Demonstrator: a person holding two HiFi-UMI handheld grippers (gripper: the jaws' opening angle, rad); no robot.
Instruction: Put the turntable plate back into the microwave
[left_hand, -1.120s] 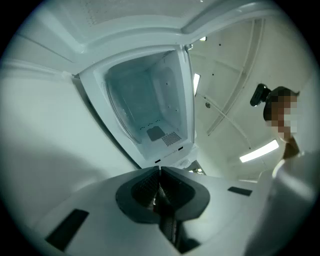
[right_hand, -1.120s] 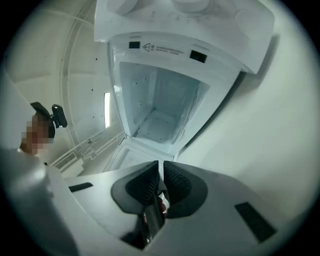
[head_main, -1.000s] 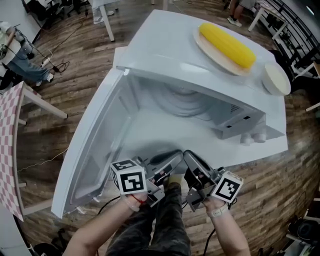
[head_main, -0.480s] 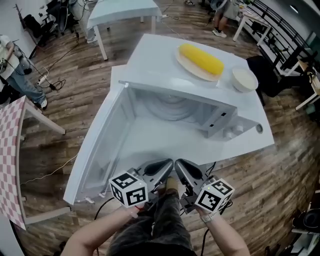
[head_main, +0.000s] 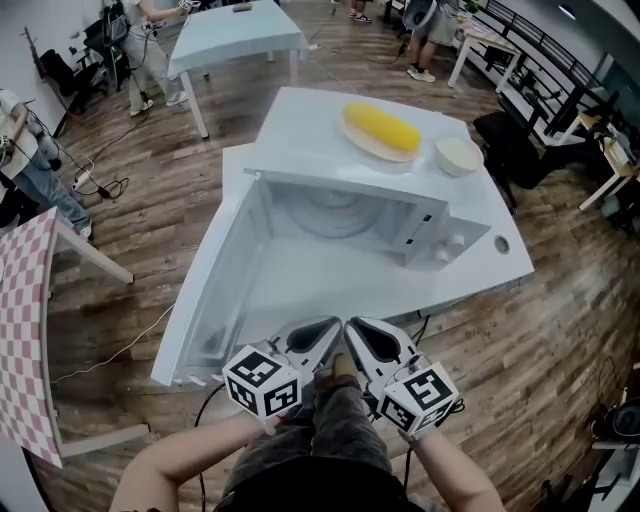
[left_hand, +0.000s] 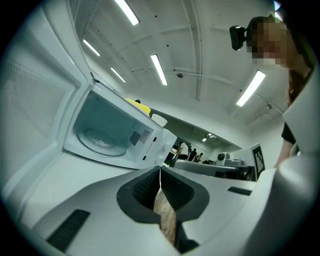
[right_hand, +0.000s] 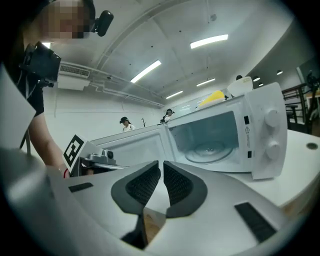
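Observation:
The white microwave (head_main: 340, 225) stands on a white table (head_main: 485, 262) with its door (head_main: 215, 290) swung wide open to the left. The glass turntable plate (head_main: 338, 212) lies flat inside the cavity; it also shows as the plate (left_hand: 98, 140) in the left gripper view and the plate (right_hand: 212, 148) in the right gripper view. My left gripper (head_main: 332, 329) and right gripper (head_main: 354, 329) hover side by side near my lap, well short of the oven. Both are shut with nothing between the jaws, as seen at the left gripper (left_hand: 160, 168) and right gripper (right_hand: 161, 163).
A corn cob (head_main: 381, 127) on a plate and a white bowl (head_main: 459, 155) sit on top of the microwave. A checkered table (head_main: 25, 320) stands at the left and another white table (head_main: 235, 35) at the back. People stand far off.
Both grippers have drawn back from the microwave's front edge toward my body. The head view has pulled away and shows more of the room. The jaws stayed shut.

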